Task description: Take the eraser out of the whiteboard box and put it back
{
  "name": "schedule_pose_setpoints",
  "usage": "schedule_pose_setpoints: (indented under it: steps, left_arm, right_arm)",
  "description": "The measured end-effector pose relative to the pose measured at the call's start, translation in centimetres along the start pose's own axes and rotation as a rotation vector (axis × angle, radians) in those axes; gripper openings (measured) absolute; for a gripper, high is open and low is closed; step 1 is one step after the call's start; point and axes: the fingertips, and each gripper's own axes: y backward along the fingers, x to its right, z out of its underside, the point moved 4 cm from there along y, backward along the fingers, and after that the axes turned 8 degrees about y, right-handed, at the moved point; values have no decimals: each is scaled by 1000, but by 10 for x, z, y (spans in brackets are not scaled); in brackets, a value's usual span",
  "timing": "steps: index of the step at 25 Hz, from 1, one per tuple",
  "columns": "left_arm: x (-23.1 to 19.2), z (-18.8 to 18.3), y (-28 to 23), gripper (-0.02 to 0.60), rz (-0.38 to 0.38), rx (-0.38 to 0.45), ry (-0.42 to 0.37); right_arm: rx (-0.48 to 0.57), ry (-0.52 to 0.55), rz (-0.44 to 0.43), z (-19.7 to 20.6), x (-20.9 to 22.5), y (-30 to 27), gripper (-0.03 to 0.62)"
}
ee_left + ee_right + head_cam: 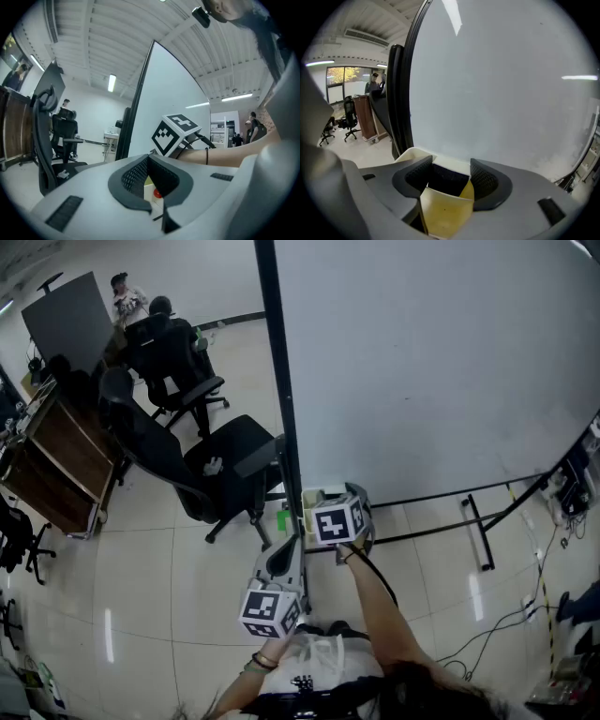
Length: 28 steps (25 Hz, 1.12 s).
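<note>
The eraser [445,211], yellow with a dark felt face, sits between my right gripper's [451,171] pads, and the jaws are shut on it. Just beyond its tips shows the cream whiteboard box [412,153], fixed low against the whiteboard [501,93]. From the head view, the right gripper [328,512] is at the box [311,498], tilted down, and the eraser is hidden under its marker cube. My left gripper [286,549] hangs level a little nearer to me, pointing at the box. Its tips [149,161] meet with nothing held.
A black frame post [278,381] edges the whiteboard right beside the box. Black office chairs [225,460] stand to the left and a wooden desk [56,456] farther left. The board's stand feet [478,531] and loose cables [525,615] lie on the floor at right.
</note>
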Motion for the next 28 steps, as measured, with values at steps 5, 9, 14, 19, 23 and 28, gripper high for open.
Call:
schedule_pose_setpoints:
  steps: [5, 9, 14, 19, 23, 28]
  left_arm:
    - [3, 4, 1, -14, 21, -19, 7]
    - [8, 5, 0, -14, 51, -10, 31]
    - [14, 5, -1, -14, 71, -27, -3]
    - [23, 1, -3, -14, 97, -15, -37]
    - [21, 2, -3, -14, 79, -5, -21]
    - [19, 3, 1, -14, 63, -13, -14]
  right_arm:
    - [197, -56, -16, -28, 17, 52, 265]
    - [344, -11, -24, -45, 29, 108, 265]
    - [398, -10, -36, -32, 27, 147, 268]
    - [368, -2, -43, -21, 24, 141, 270]
    - [366, -17, -58, -22, 22, 141, 270]
    - [363, -8, -56, -18, 22, 138, 270]
